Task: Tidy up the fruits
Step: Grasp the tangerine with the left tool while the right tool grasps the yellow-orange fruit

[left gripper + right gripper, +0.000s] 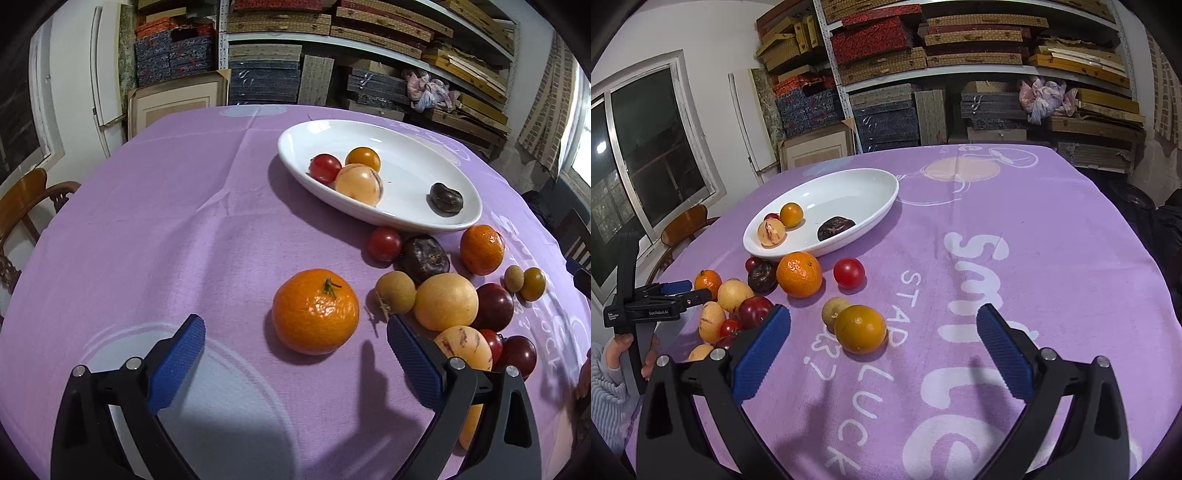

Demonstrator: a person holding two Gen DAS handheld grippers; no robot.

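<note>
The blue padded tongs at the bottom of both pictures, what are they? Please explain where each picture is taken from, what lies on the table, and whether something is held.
They are hand-held grippers, one in each of a person's hands, each carrying a camera looking along its jaws. One picture is from the left gripper, the other from the right gripper. Both stand open, holding nothing. On the purple printed tablecloth sits a white oval ceramic dish with four fruits; more lie loose, including a large orange mandarin.
</note>
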